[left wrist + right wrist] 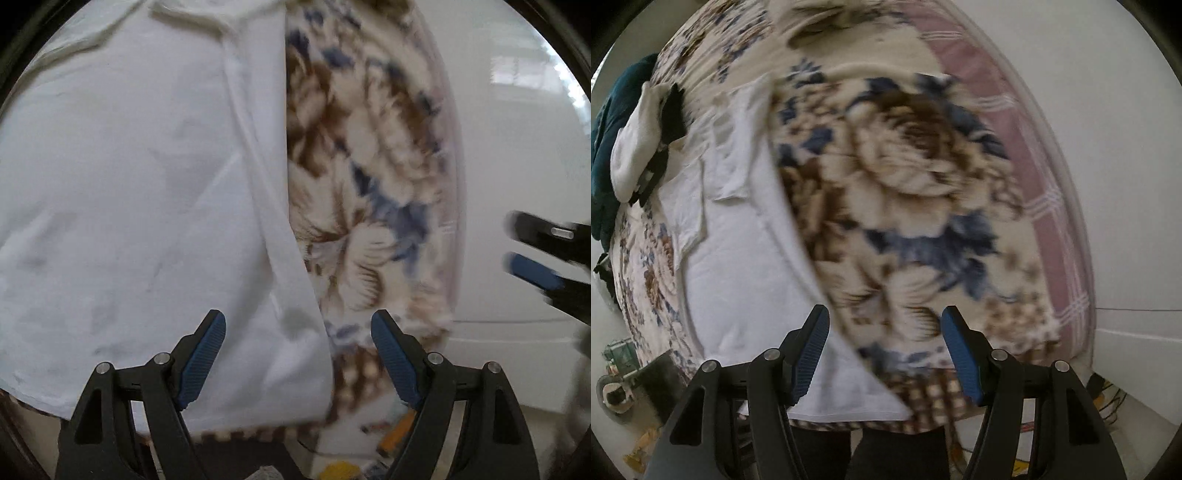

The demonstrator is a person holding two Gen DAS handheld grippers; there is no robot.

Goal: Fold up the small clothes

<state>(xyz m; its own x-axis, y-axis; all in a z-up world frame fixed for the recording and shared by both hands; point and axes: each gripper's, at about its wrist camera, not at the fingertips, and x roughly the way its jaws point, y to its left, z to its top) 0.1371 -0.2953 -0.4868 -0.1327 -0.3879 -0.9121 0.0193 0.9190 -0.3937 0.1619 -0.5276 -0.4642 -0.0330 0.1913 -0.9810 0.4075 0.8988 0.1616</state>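
A white garment [129, 203] lies spread flat on a floral blanket [369, 166], filling the left half of the left wrist view. Its right edge runs down between my left gripper's fingers. My left gripper [298, 328] is open and empty just above that edge. The right wrist view shows the same white garment [746, 266] at left, one sleeve [731, 155] folded inward, on the floral blanket [916, 184]. My right gripper [884, 325] is open and empty above the garment's lower right corner. It also shows at the right edge of the left wrist view [517, 243].
A pile of white and dark teal clothes [624, 140] lies at the bed's far left. A pink checked sheet [1045, 206] edges the blanket at right. A white wall [517, 129] stands beyond the bed. Clutter lies on the floor [624, 387] below.
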